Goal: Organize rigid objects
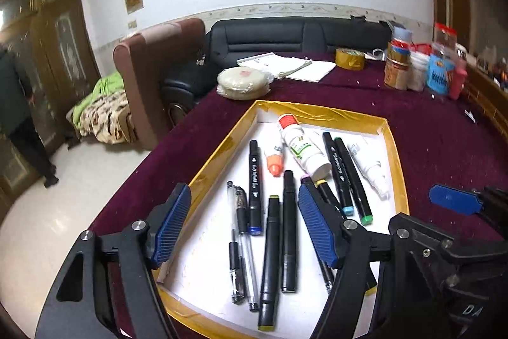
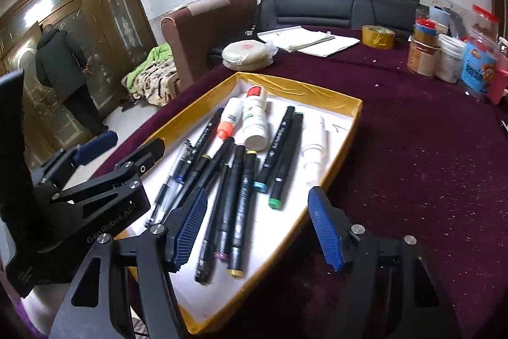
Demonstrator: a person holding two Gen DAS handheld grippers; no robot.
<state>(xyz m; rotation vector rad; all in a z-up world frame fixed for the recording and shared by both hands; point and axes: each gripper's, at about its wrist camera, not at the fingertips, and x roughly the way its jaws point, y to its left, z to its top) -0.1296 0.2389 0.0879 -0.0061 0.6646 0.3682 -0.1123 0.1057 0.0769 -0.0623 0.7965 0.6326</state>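
My left gripper [image 1: 244, 231] is spread wide over the near end of the gold-rimmed tray [image 1: 219, 161], nothing between its blue pads [image 1: 171, 224]; my right gripper [image 2: 257, 227] also wide, hanging over the tray's near right rim, nothing held; each gripper shows at the edge of the other's view; tray sits on the maroon tabletop [image 1: 444, 148], white inside; in it: two clear gel pens [image 1: 241, 243] side by side at the left, a black marker with blue cap end [image 1: 255, 186] next to them, olive-tipped black marker [image 1: 270, 262] and another black marker [image 1: 289, 231] lying near-parallel in the middle, two black markers with light-blue end [image 1: 348, 209] and green end [image 1: 366, 219] touching along their length on the right; white bottle with red cap [image 1: 301, 148] lies tilted across the far middle, small bottle with orange cap [image 1: 274, 159] just left of it, white tube-like bottle [image 1: 368, 167] at far right near the rim; purple- and yellow-tipped markers partly hidden by my left gripper's right finger; beyond the tray: wrapped round flat cake-like thing [image 1: 243, 83], papers [image 1: 298, 67], yellow tape roll [image 1: 350, 58], cluster of jars and packets [image 1: 422, 69] at far right; a person in dark coat [image 2: 63, 75] stands at the wooden doors
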